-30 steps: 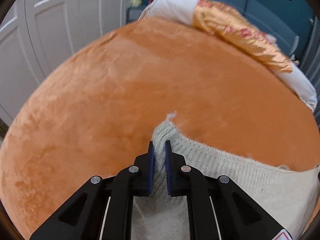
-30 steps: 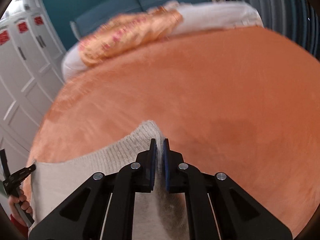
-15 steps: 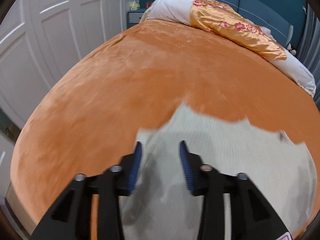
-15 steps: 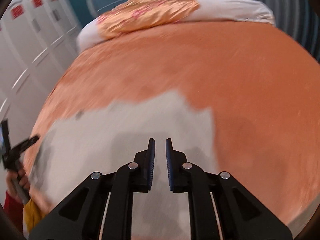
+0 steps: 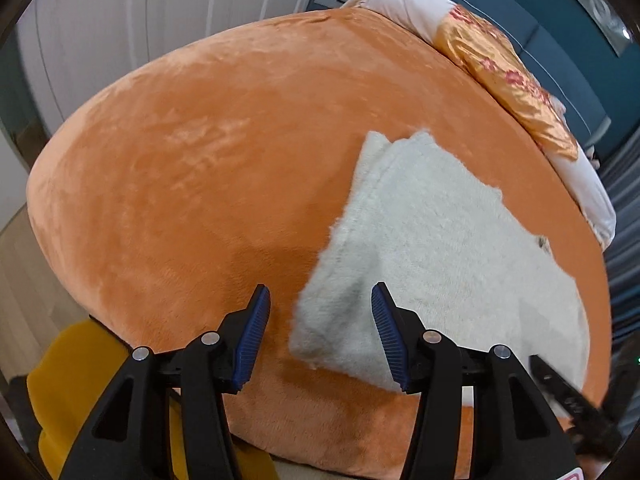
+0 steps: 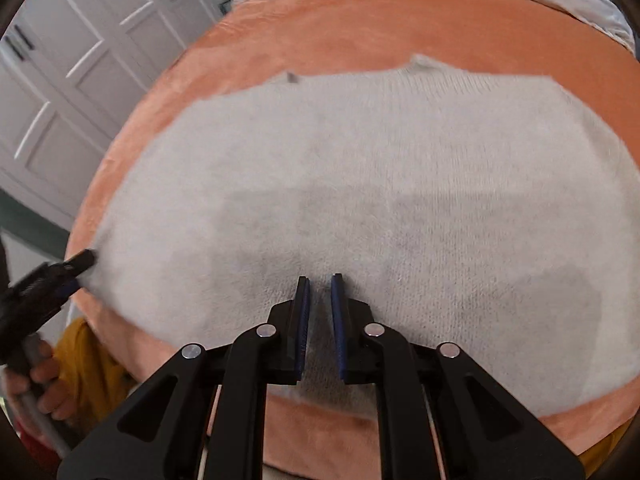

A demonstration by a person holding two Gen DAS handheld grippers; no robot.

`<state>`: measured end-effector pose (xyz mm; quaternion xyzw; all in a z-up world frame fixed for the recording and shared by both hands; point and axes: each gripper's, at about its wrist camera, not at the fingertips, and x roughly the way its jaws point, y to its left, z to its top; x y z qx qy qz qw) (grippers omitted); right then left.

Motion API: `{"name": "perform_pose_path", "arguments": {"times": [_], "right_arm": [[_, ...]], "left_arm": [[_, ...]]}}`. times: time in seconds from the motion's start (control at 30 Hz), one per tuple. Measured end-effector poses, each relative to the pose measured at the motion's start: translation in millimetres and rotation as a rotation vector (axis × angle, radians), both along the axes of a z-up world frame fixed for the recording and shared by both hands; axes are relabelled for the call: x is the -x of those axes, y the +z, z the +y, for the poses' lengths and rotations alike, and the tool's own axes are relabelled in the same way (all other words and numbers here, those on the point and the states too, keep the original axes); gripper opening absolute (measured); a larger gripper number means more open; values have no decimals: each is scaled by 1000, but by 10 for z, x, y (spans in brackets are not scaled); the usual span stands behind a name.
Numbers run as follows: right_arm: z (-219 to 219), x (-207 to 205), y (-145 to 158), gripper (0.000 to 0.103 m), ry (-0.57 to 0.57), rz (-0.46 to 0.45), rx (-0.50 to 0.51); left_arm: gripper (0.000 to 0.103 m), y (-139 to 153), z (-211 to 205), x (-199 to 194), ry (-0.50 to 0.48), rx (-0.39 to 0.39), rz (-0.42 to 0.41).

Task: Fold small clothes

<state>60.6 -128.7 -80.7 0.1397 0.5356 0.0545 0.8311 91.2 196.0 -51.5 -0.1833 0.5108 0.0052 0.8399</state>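
The plush bed cover (image 5: 208,168) was a warm orange, paler and peach-toned in the right wrist view. On it lay a fuzzy knitted garment (image 6: 360,184) in off-white, plain and without pattern, with soft grey shadows across it. At the head of the bed, a white pillow (image 5: 404,4) carried a shiny golden-orange satin cloth (image 5: 516,92) printed with small red-pink flowers. The upholstered headboard (image 5: 568,52) behind was deep teal blue. The panelled wardrobe doors (image 6: 80,80) were white with dark handles. The left gripper (image 5: 320,332) and right gripper (image 6: 320,320) were black with ribbed blue pads (image 5: 252,340). A mustard-yellow sleeve (image 6: 92,364) showed below.
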Motion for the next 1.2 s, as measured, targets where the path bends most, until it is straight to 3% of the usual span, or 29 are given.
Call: {"name": "perform_pose_path", "arguments": {"times": [0.07,0.23,0.37,0.53,0.63,0.67,0.73,0.93,1.2], "right_arm": [[-14,1,-11,8,-4,16,-6],[85,-69,-19,8,0,47,30],[136,-84,-31,8,13,44,90],[137,-88,-37,8,12,44,98],[144,-92,-42,8,10,43,87],[146,-95,-47,8,10,43,86],[135,-96,-50,8,12,42,84],[74,-69,-53,8,11,35,62],[-189,138,95,9,-65,-22,-49]], "left_arm": [[61,-53,60,-35,20,39,11],[61,-252,76,-128,27,117,66],[63,-276,-71,-222,-8,69,58],[61,-277,-162,-315,-28,89,55],[42,-241,-185,-355,-24,108,56],[29,-219,-183,-362,-21,117,54],[18,-166,-186,-370,-16,124,45],[11,282,-404,-268,-61,122,-65],[10,1117,-1397,-72,-287,104,-250]]}}
